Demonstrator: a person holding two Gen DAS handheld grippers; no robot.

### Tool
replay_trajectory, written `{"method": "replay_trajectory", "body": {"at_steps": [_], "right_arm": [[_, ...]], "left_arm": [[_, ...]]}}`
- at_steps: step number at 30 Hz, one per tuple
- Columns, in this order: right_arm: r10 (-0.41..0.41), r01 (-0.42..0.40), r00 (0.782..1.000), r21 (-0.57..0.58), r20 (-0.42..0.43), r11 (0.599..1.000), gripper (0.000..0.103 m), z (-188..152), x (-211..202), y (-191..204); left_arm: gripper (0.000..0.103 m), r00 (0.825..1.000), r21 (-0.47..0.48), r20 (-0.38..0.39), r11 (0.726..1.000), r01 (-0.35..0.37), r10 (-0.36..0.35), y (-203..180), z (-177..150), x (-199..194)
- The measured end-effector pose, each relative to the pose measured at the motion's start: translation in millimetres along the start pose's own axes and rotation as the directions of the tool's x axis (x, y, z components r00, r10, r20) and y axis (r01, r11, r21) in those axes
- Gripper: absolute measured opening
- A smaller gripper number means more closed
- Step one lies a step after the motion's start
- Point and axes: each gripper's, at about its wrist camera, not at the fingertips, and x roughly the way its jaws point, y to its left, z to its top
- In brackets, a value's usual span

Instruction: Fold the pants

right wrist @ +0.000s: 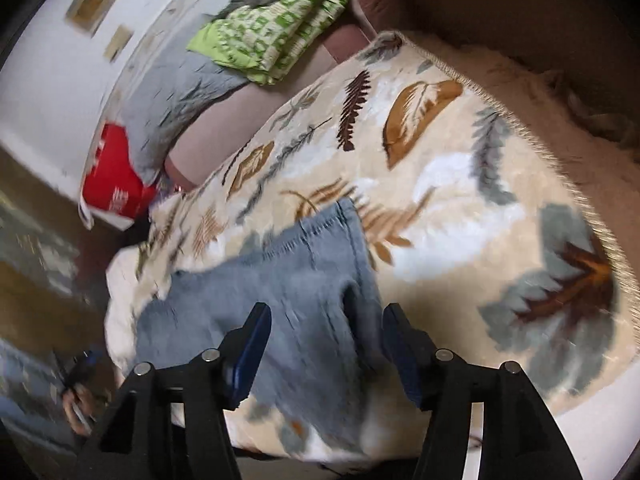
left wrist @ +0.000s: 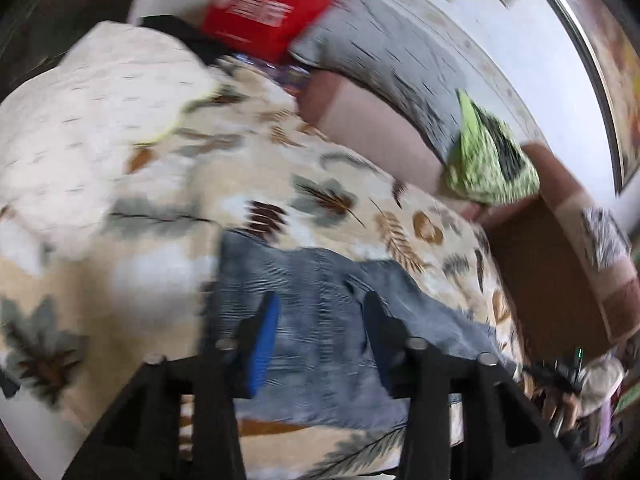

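The jeans (left wrist: 320, 320) lie on the leaf-print blanket (left wrist: 248, 168), low and centre in both views, just ahead of the grippers. They look already doubled over at least once: the right wrist view shows a stitched hem (right wrist: 316, 228) at the far edge and a compact, roughly oblong bundle rather than full-length legs. How many folds remain cannot be told; a last fold or some smoothing seems likely, since the denim still shows ridges and a soft crease down its middle.

The left gripper (left wrist: 320, 336) has its fingers apart, with denim showing between them, and grips nothing. The right gripper (right wrist: 328, 344) is likewise spread wide over the cloth, clamped on nothing.

The denim is faded blue, thick and slightly stiff. The blanket is plush, cream with brown and grey leaves. A green patterned cloth (right wrist: 276, 28) sits crumpled at the top of the right view, a red box (left wrist: 272, 4) at the top of the left.
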Motion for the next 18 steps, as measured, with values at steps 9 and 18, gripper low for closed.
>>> {"method": "replay_trajectory", "body": {"at_steps": [9, 18], "right_arm": [[-0.18, 0.18, 0.978, -0.009, -0.105, 0.984, 0.017, 28, 51, 28], [-0.383, 0.379, 0.924, -0.191, 0.015, 0.905, 0.044, 41, 76, 39]], "left_arm": [[0.047, 0.969, 0.088, -0.193, 0.986, -0.139, 0.154, -9, -48, 106], [0.047, 0.974, 0.088, -0.187, 0.99, -0.111, 0.126, -3, -51, 99]]}}
